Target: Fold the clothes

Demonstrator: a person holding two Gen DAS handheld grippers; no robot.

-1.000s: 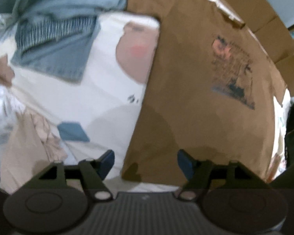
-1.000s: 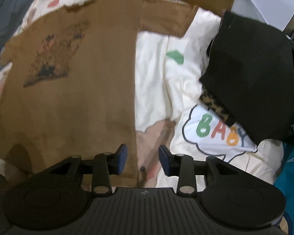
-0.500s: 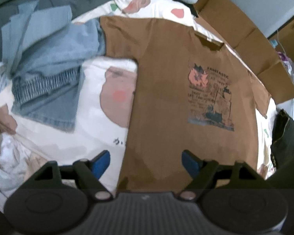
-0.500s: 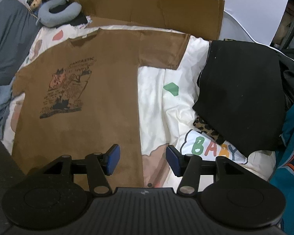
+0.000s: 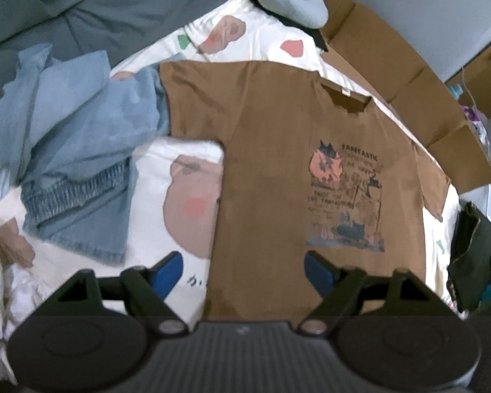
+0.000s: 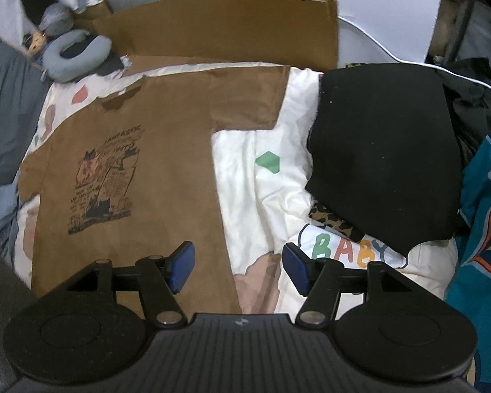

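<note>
The brown T-shirt (image 5: pixel 271 170) is laid flat but not yet folded, while nothing is held by the wide-open left gripper (image 5: pixel 242 271) or the opening right gripper (image 6: pixel 239 270).

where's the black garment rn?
Right wrist view, right side: the black garment lies folded on the white quilt, between the brown T-shirt and a teal jersey, overlapping a leopard-print piece.
</note>
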